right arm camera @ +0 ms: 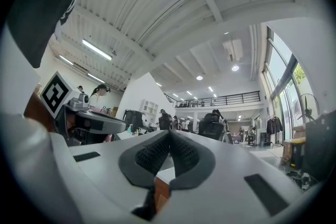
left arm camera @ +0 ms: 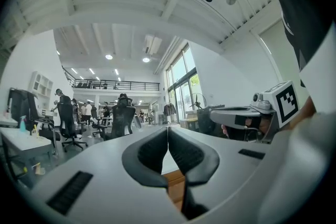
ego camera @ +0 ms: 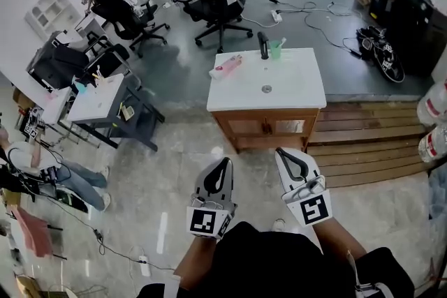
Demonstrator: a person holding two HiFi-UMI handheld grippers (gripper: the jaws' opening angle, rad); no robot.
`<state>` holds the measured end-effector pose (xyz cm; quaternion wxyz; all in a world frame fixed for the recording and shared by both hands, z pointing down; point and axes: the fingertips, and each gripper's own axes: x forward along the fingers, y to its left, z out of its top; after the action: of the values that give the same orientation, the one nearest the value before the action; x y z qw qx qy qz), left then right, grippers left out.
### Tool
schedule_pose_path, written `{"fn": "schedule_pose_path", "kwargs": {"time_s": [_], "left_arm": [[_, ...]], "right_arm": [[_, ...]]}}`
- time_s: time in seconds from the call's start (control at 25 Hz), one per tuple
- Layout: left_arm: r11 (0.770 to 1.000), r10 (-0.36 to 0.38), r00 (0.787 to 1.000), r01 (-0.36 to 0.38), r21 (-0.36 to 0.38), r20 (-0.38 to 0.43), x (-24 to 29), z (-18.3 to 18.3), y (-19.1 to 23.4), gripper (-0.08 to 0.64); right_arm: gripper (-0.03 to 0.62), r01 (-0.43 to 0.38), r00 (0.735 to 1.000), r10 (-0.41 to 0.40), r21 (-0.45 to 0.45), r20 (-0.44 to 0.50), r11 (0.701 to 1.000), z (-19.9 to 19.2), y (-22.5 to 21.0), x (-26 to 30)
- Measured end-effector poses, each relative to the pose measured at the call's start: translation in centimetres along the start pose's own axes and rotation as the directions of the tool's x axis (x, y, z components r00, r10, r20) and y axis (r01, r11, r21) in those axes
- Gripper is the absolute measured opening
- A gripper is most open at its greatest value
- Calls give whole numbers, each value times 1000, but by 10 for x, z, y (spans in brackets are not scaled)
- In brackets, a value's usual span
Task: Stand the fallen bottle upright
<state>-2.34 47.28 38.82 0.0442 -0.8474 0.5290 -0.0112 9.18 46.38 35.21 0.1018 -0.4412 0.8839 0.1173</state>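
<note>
This looks like the approach step: the pink bottle (ego camera: 228, 66) lies on its side at the far left corner of the sink worktop (ego camera: 297, 88), well apart from the left gripper (ego camera: 224, 162) and right gripper (ego camera: 280, 152). Both are empty, with fingers (left arm camera: 149, 156) pressed together. Next, one gripper probably has to reach the bottle, spread its fingers and grip it for tipping upright. No label or brand is legible, only the cubes' square markers.
</note>
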Motion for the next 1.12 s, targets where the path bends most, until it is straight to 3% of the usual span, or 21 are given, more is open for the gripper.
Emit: {"fn": "schedule_pose_path", "kwargs": {"time_s": [0.36,0.6,1.12], "left_arm": [[998,23,999,-24,-53,-27,33,-15,19,19],[997,40,999,-40,-73,-6,76,-20,66,20],[1000,-8,1000,8,-27,-5,167,-14,188,20]], "right_arm": [[14,-39,999,38,-12,-39,999,-30,-23,31],[14,-50,998,49,-26,-43,998,-46,-39,87],[14,-5,999,3,-56,-32,998,-72,-65,234]]}}
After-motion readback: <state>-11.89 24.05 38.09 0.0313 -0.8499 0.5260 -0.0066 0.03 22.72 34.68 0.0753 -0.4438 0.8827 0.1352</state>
